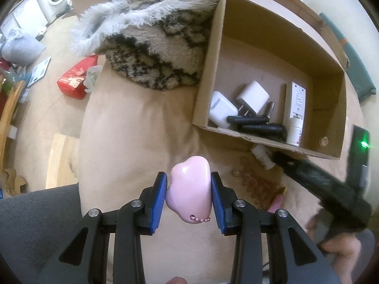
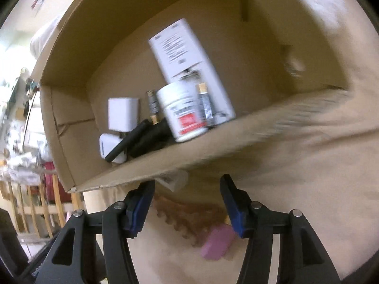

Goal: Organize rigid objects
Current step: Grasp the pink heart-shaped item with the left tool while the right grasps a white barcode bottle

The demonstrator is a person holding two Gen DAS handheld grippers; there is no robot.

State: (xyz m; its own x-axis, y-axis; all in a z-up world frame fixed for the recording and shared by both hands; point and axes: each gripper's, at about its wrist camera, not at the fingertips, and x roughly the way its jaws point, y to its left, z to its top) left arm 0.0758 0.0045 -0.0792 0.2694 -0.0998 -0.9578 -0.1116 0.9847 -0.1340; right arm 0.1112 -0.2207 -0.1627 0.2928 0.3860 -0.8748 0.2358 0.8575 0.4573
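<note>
Beige fabric (image 1: 132,127) covers the soft surface under both grippers, with a cluttered room floor off to its left. Nearest in the left wrist view, the left gripper (image 1: 188,190) clamps its blue pads on the two sides of a glossy pink rounded object (image 1: 189,187), held above the fabric. Just right of it lies a brown comb-like piece (image 1: 254,179), blurred, with a small pink item (image 2: 216,245) beside it. The right gripper (image 2: 187,204) hangs over these two with its jaws apart and nothing between the pads; its black body (image 1: 319,179) enters the left view from the right. A small white bottle (image 1: 263,156) lies on the fabric against the outside of the box's near wall. Beyond stands an open cardboard box (image 1: 213,75). Inside, along the near wall, sit two white chargers (image 1: 236,101), black stick-shaped pieces (image 1: 255,124), a white pill bottle with a red label (image 2: 184,112) and a white remote (image 2: 187,59) leaning behind it. Farther left, a shaggy patterned throw (image 1: 154,47) is heaped beside the box.
</note>
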